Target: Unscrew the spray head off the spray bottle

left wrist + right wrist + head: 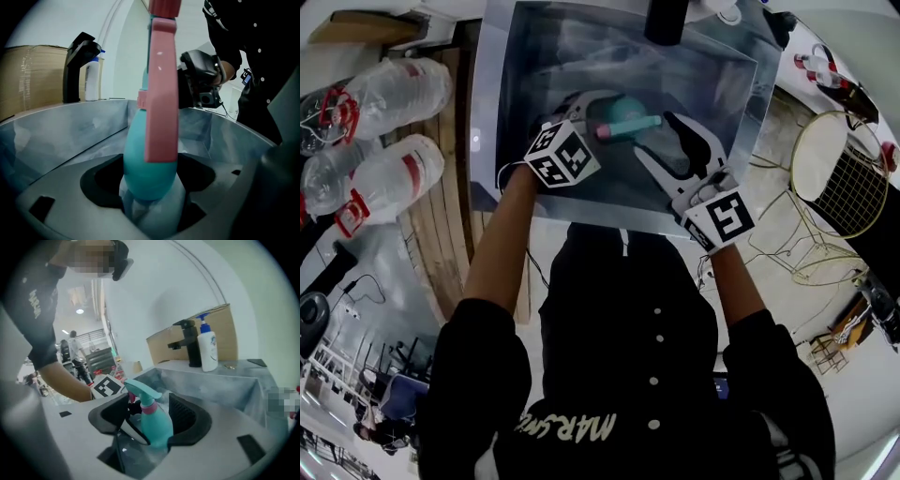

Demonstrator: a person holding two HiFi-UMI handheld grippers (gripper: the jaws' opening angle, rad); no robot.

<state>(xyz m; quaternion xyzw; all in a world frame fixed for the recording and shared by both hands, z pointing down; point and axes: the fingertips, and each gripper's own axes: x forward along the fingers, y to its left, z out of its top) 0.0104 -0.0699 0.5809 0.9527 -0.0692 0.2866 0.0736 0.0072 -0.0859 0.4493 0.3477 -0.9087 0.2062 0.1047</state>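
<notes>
Spray bottle [623,112]: teal, held up over the basin of the steel sink [525,84], between the two grippers.
Spray head [138,389]: teal with a pink collar, seated on the bottle's neck, not off yet; end turned toward the right gripper in the head view.
Left gripper [592,117]: jaws clamped on the bottle's rounded teal body; a pink part of the spray head crosses close in front of its camera.
Right gripper [670,145]: jaws apart, one on either side of the spray head and neck; pads not seen pressing, with a dark gap beside the ridged pad.
Marker cubes: one on each gripper, both facing up in the head view.
Worktop behind the sink: black faucet [186,341] upright, white pump bottle [207,351] with a blue pump just beside it, cardboard sheet [225,331] standing behind both.
Left of the sink: clear plastic water bottles [394,89] with red bands, lying on wooden slats.
Person: dark buttoned top, forearms reaching to both grippers.
</notes>
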